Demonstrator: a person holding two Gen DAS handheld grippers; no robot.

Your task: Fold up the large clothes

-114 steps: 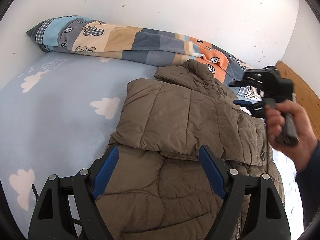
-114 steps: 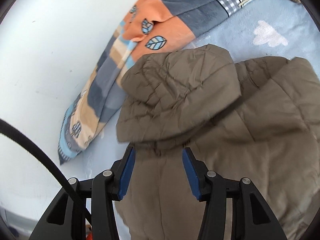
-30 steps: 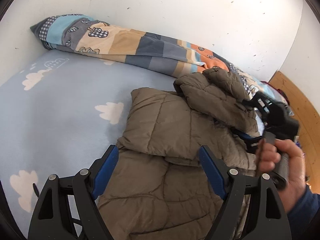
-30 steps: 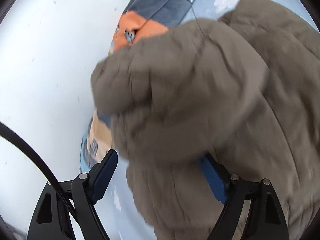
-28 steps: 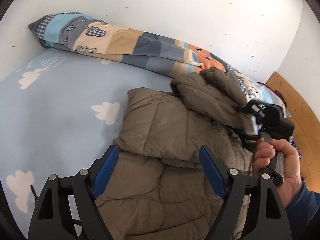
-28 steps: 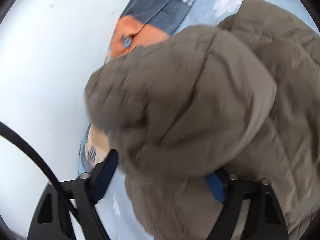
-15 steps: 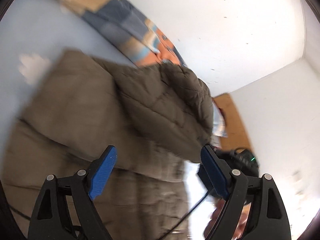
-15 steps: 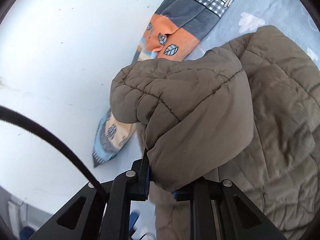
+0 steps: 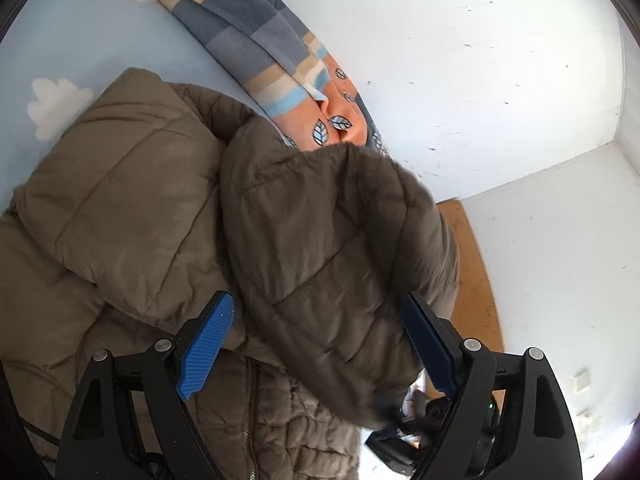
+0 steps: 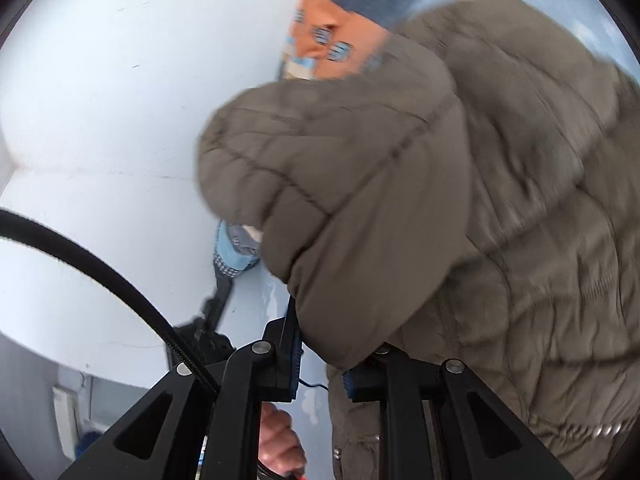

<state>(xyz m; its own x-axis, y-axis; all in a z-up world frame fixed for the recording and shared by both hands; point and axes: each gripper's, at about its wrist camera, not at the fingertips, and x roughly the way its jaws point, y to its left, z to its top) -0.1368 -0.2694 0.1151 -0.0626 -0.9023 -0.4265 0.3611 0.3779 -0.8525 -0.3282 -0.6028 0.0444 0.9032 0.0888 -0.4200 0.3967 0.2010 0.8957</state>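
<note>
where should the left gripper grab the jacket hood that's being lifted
On the hood rim's free lower edge, coming from below between the open left gripper pads. The right gripper already pinches the rim's other end; the puffy crown is too thick and rounded to pinch.

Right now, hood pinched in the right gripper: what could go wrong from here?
1. The right gripper seems to clamp only the edge of the puffy hood; slick quilted fabric could slip out mid-fold.
2. The left gripper is open around the hood, not gripping, so nothing pins the jacket body; pulling may drag it across the bed sheet.
</note>
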